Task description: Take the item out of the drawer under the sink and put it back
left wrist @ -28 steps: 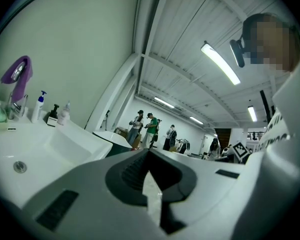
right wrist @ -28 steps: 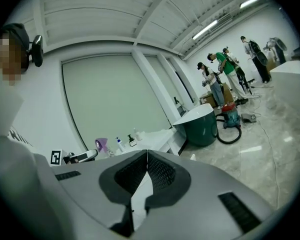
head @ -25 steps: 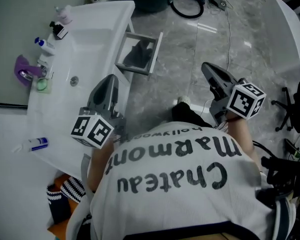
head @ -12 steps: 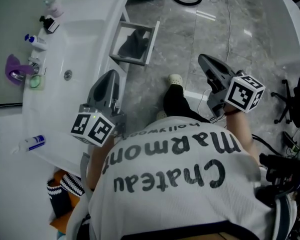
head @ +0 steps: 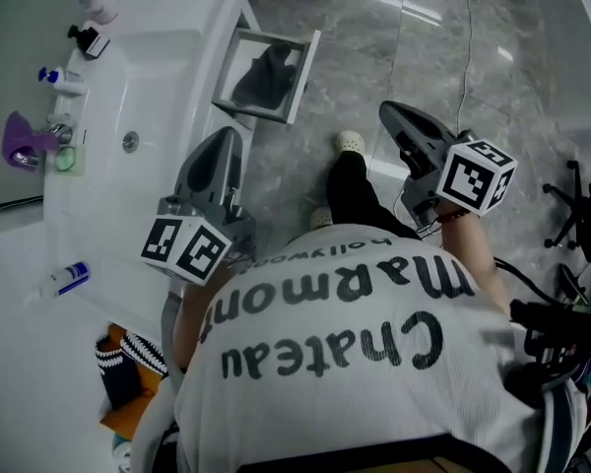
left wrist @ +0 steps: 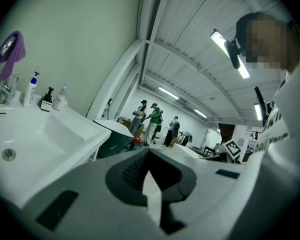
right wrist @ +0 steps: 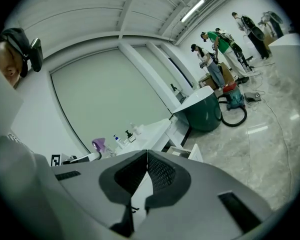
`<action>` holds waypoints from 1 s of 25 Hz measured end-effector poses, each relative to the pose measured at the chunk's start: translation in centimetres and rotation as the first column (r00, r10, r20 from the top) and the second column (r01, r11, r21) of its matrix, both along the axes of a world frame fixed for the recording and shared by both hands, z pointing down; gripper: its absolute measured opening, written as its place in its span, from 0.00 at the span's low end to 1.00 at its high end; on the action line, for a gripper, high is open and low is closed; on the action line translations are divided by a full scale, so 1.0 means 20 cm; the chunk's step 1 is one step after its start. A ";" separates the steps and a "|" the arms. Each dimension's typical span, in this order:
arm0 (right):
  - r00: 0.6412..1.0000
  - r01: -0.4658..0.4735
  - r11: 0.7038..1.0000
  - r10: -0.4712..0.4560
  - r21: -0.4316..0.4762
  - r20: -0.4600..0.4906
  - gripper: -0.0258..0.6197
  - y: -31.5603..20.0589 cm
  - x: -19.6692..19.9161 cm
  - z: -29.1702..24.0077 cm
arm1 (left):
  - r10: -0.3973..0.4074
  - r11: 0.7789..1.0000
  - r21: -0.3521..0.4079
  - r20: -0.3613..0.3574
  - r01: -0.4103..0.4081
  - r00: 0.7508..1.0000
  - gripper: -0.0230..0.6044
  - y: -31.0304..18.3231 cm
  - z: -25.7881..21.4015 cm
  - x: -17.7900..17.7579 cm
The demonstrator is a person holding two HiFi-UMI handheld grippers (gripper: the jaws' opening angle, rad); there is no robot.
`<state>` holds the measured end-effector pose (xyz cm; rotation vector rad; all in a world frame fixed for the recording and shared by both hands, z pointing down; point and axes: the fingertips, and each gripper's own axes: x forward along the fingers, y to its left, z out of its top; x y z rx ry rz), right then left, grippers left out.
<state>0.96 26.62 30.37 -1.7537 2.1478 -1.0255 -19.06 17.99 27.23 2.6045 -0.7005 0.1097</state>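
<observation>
Grey marble floor (head: pixel 374 57) spreads beside the long white sink bench (head: pixel 158 97), whose white drawer (head: pixel 307 75) stands pulled open with a dark, crumpled item (head: pixel 261 75) lying inside. The left gripper (head: pixel 227 136) and right gripper (head: pixel 389 111) – both well apart from that item – have their jaws closed on nothing. Black lettering on the person's white shirt (head: pixel 355 363) reads "Chateau Marmont" – with "hollywood" smaller.

Right gripper (right wrist: pixel 147 152) jaws together, empty; open drawer (right wrist: pixel 186 153) beyond.
</observation>
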 end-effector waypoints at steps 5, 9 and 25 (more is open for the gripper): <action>1.000 0.028 1.000 -0.028 0.000 0.009 0.06 -0.15 0.12 0.01 | -0.021 0.999 -0.028 0.018 0.021 1.000 0.05 -0.11 0.04 0.13; 0.998 0.059 0.998 -0.058 -0.013 0.021 0.06 -0.29 0.22 0.03 | -0.040 0.999 -0.033 0.029 0.041 0.999 0.05 -0.21 0.04 0.23; 0.964 0.264 0.964 -0.264 0.025 0.026 0.06 -0.97 0.57 -0.07 | -0.235 0.972 0.005 0.016 0.235 0.972 0.05 -0.67 -0.08 0.52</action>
